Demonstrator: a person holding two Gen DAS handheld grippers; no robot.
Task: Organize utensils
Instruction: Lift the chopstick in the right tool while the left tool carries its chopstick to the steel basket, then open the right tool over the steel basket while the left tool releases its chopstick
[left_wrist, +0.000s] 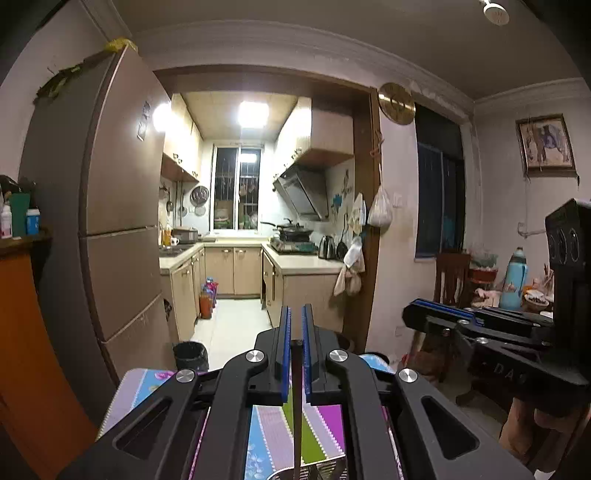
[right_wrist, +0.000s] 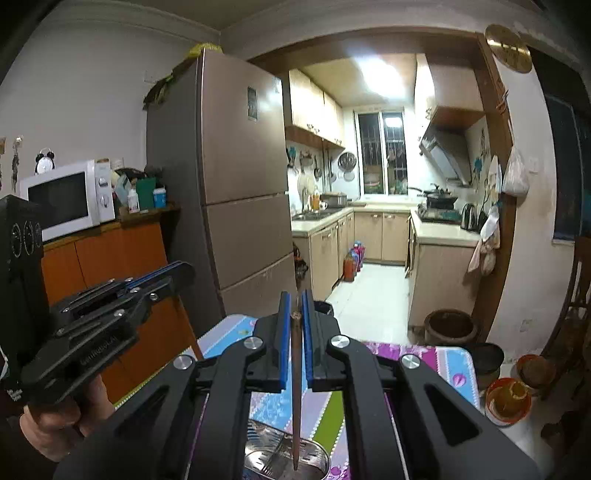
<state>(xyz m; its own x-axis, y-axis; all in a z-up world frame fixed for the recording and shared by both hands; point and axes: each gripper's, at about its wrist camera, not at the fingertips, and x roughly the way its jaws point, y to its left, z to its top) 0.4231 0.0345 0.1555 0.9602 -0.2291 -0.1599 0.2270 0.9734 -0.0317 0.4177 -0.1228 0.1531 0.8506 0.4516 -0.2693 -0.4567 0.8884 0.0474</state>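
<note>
The right claw (right_wrist: 294, 314) was pinching a thin brown wooden chopstick (right_wrist: 296, 387) between its blue pads, the stick running from the fingertips at centre frame down toward the bottom edge; its lower tip hung inside or just over the mouth of a round shiny metal utensil holder (right_wrist: 317, 456) at the bottom centre of the right wrist view, and whether it touched the metal could not be told. The holder stood on a surface covered with a striped purple, blue and green cloth (right_wrist: 447, 363).

In the left wrist view the left claw (left_wrist: 296, 325) was likewise nearly pressed together on a second thin dark stick (left_wrist: 296, 406), which ran down the middle of the frame toward a glimpse of the same metal rim at the bottom edge; only a sliver of that rim showed.

The step in hand appeared to be lowering each stick into the holder; to do it well, each stick should probably be kept upright and centred over the opening, brought down until its tip is well below the rim, and only then released, so that it drops in rather than tipping over the edge; the two claws sat near each other, so lowering one at a time would likely avoid a knock. A perforated divider seemed to sit inside the holder; aiming for an open section would be wise.
</note>
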